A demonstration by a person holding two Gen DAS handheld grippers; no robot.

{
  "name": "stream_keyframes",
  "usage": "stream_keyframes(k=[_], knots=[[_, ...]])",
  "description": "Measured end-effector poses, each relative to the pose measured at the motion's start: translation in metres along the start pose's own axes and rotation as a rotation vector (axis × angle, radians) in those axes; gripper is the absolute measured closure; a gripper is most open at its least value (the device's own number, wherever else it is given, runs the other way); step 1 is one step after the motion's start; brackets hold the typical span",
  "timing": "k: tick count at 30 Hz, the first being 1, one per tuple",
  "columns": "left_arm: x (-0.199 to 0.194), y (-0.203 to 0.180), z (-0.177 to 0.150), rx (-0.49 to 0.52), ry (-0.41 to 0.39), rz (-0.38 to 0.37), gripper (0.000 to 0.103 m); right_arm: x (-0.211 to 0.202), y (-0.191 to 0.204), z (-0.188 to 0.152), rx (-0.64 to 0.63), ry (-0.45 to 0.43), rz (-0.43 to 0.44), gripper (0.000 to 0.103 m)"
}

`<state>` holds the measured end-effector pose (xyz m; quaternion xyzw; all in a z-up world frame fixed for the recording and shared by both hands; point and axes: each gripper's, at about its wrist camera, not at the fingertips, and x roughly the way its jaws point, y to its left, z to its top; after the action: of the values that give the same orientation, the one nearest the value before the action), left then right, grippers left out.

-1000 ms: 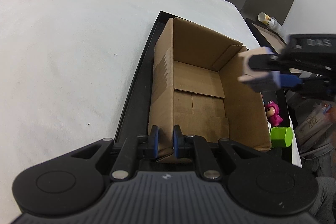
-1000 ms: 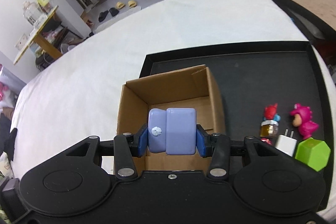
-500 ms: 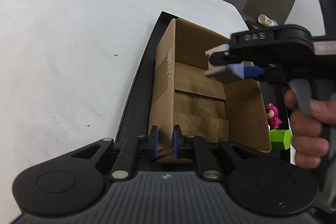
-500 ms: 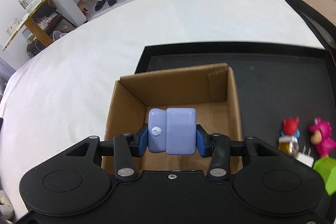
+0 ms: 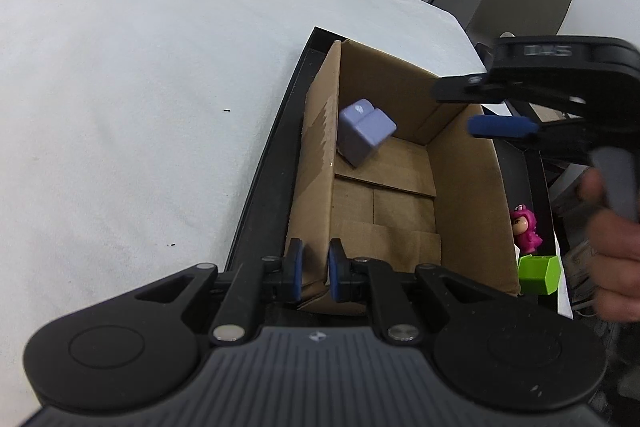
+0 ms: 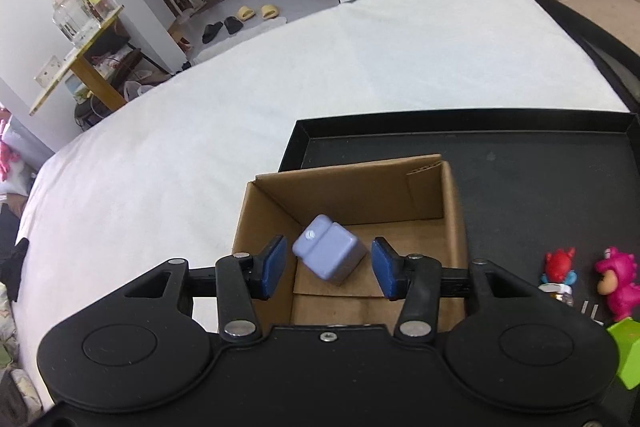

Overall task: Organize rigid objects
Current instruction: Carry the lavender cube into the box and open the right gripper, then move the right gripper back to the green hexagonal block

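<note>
Blue pads on the right gripper [image 6: 329,272] stand wide apart with nothing between them; the lavender block [image 6: 329,254] sits in the gap on the picture but touches neither pad, tilted on a corner inside the cardboard box [image 6: 454,211]. It lies near the box's corner at about 11 o'clock in the right wrist view, close to the left wall, and whether it is resting or falling cannot be told. The left gripper [image 5: 315,275] is clamped on the near wall of the box, pads on either side of the cardboard edge, steadying it on the black tray [image 6: 540,163].

With the block already in the box, my guess is that the next pick is among the toys on the tray. From the right gripper they lie at about 3 o'clock, near the box's right wall: a red figure [image 6: 558,267], a pink figure [image 6: 616,281] and a green block [image 6: 626,353], close together. The right hand is much the nearer. The two figures look upright, so their long axis runs vertically.

Only the right wrist view shows the red figure. The left wrist view shows the right gripper from the side, hovering over the box's right wall at 2 o'clock, and the block leaning by the far left wall.
</note>
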<state>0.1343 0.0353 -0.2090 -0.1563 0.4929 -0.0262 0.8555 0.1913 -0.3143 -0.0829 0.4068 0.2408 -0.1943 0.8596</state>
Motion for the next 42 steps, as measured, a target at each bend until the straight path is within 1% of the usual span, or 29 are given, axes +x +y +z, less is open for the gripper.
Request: stream_keyframes(k=[4, 5, 7, 10, 13, 19, 21, 29, 33, 38, 42], knots=[[0.001, -0.003, 0.000, 0.000, 0.001, 0.010, 0.091, -0.025, -0.013, 0.001, 0.015, -0.012, 0.000, 0.046], [0.002, -0.003, 0.000, 0.001, 0.001, 0.012, 0.091, -0.025, -0.013, 0.004, 0.020, -0.014, -0.004, 0.045], [0.003, -0.003, 0.002, 0.000, 0.003, 0.016, 0.091, -0.036, -0.020, 0.004, 0.021, -0.023, -0.012, 0.040], [0.004, -0.005, 0.002, -0.002, 0.003, 0.024, 0.091, -0.044, -0.023, 0.008, 0.017, -0.036, -0.034, 0.038], [0.005, -0.006, 0.003, 0.001, 0.003, 0.033, 0.091, -0.056, -0.035, 0.007, 0.030, -0.049, -0.058, 0.035], [0.005, -0.009, 0.003, 0.013, -0.002, 0.044, 0.091, -0.072, -0.068, -0.003, 0.088, -0.045, -0.126, 0.035], [0.005, -0.009, 0.003, 0.011, -0.002, 0.047, 0.091, -0.074, -0.078, -0.009, 0.114, -0.034, -0.125, 0.035], [0.005, -0.011, 0.003, 0.015, -0.006, 0.061, 0.091, -0.084, -0.113, -0.028, 0.163, -0.018, -0.187, 0.034], [0.005, -0.012, 0.003, 0.019, -0.007, 0.067, 0.091, -0.084, -0.129, -0.034, 0.200, 0.005, -0.200, 0.033], [0.005, -0.012, 0.004, 0.009, -0.007, 0.071, 0.091, -0.085, -0.146, -0.043, 0.211, 0.015, -0.247, 0.023], [0.005, -0.011, 0.004, 0.005, -0.005, 0.068, 0.091, -0.078, -0.161, -0.052, 0.221, 0.040, -0.269, 0.022]])
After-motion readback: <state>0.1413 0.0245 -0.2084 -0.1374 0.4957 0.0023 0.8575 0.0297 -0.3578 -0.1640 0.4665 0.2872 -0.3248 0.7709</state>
